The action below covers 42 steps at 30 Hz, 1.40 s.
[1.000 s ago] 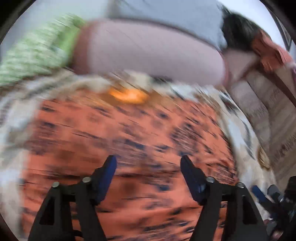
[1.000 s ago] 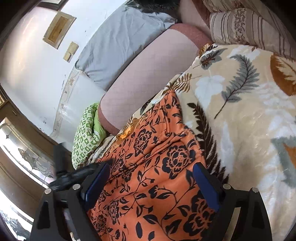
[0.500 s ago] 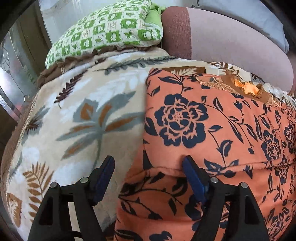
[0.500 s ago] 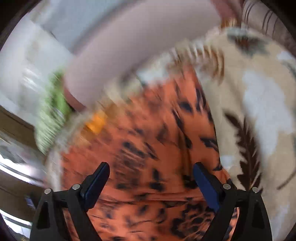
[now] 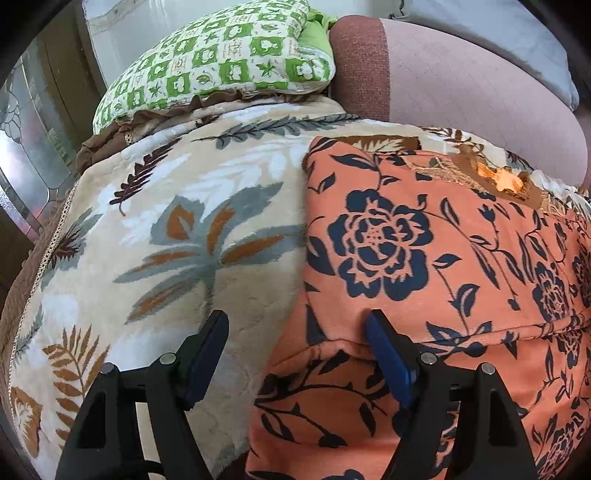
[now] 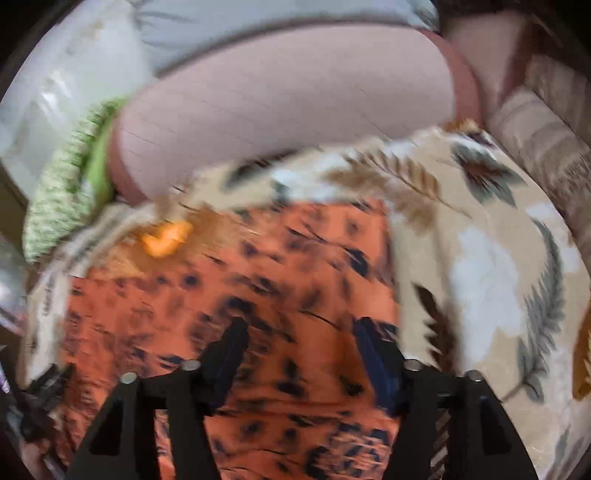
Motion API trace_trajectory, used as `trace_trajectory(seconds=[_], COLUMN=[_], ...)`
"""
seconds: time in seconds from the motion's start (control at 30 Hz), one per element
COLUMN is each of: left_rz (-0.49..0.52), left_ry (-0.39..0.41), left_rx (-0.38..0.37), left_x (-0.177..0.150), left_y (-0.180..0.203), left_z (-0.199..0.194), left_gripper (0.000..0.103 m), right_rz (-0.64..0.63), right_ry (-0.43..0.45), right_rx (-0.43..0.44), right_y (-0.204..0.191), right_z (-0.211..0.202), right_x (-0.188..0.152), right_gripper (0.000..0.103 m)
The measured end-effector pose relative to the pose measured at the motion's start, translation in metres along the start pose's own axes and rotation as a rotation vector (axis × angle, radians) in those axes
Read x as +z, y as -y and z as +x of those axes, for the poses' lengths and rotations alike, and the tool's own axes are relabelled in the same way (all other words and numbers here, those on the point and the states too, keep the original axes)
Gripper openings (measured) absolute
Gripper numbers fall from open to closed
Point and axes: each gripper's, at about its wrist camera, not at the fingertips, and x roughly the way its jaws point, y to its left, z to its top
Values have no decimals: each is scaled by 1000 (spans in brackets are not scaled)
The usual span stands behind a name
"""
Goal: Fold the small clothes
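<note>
An orange garment with dark blue flowers lies spread on a leaf-patterned blanket. My left gripper is open and straddles the garment's left edge. Its right finger rests at a folded hem, and its left finger hangs over bare blanket. The right wrist view is blurred by motion. There my right gripper hovers over the garment near its right edge, jaws closing, with cloth below them and nothing pinched.
A green checked pillow and a pink bolster lie at the far side, with a grey pillow behind. A striped cushion lies at the right. Blanket borders the garment on both sides.
The left gripper swung from the garment's middle to its left edge, then stayed still. The right gripper swept across the garment towards its right edge, and its jaws narrowed.
</note>
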Motion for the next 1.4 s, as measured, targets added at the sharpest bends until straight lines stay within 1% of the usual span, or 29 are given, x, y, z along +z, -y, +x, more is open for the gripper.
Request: trace_trajectory(seconds=[0.03,0.07,0.1,0.13,0.17,0.2,0.23,0.33,0.4,0.43,0.5,0.57,0.63,0.67,0.73,0.77,0.8,0.87,0.9,0.97,1.03,1.07,1.1,1.13,1.17,1.23,1.27,1.33,1.4], left_rz=[-6,-8,-8,-7,-7,-5,2,13,5,5,9,11,10,10,8,8,6,2,5,13,11,-3,-17,-33,-46,-51,-53,-70,-99], left_ry=[-3,-4,-4,-4,-5,-6,-5,-1,1,1,-1,-1,-2,-2,-1,-2,-3,-6,-6,-3,-3,-7,-11,-18,-25,-20,-7,29,64], left_rx=[-4,-5,-5,-5,-5,-4,0,7,7,7,9,11,12,10,11,11,12,11,10,7,9,5,0,-8,-12,-9,-6,-25,-44], left_x=[0,0,0,0,0,0,0,0,0,0,0,0,1,1,0,0,1,0,0,0,0,1,1,1,1,0,-1,-5,-16], left_y=[-2,-2,-2,-2,-2,-1,-1,0,0,0,0,0,0,0,0,0,0,1,0,0,0,-2,-3,-5,-8,-13,-16,-26,-40], left_z=[1,2,3,3,3,2,2,3,2,2,2,1,1,2,3,3,3,3,3,3,5,6,6,7,6,-2,-9,-26,-47], left_gripper=[78,78,78,78,79,79,79,79,79,79,79,79,79,79,79,79,79,79,79,79,81,81,81,81,81,81,81,81,81], right_rz=[-31,-42,-41,-29,8,28,51,28,9,11,28,29,21,23,5,-9,-30,-20,-4,33,12,-10,-23,-11,11,82,91,90,85], right_ry=[2,-8,-38,-86,-158,-154,-107,-120,-110,-105,-138,-124,-123,-102,-59,-60,-90,-154,-152,-98,-65,-63,-109,-170,-165,-101,-73,-8,20], right_rx=[30,40,38,19,-9,5,15,-18,-25,-30,-31,-22,-43,-50,-14,-5,-29,-89,-81,-52,12,53,43,-6,3,63,91,98,114], right_y=[-8,-13,-13,-10,-1,3,5,-5,-8,-6,6,7,3,7,2,0,-1,7,11,12,6,4,7,14,19,28,30,36,43], right_z=[3,11,24,41,60,64,55,47,42,42,57,54,47,39,29,28,33,52,53,34,19,17,26,37,35,8,-6,-38,-64], right_x=[1,0,0,-2,-7,-8,-9,-6,-6,-6,0,-1,0,1,2,0,-4,-12,-15,-16,-19,-23,-28,-31,-33,-33,-33,-38,-50], right_gripper=[74,74,74,74,74,74,74,74,74,74,74,74,74,74,75,77,78,78,78,78,78,84,88,88,88,88,88,88,88])
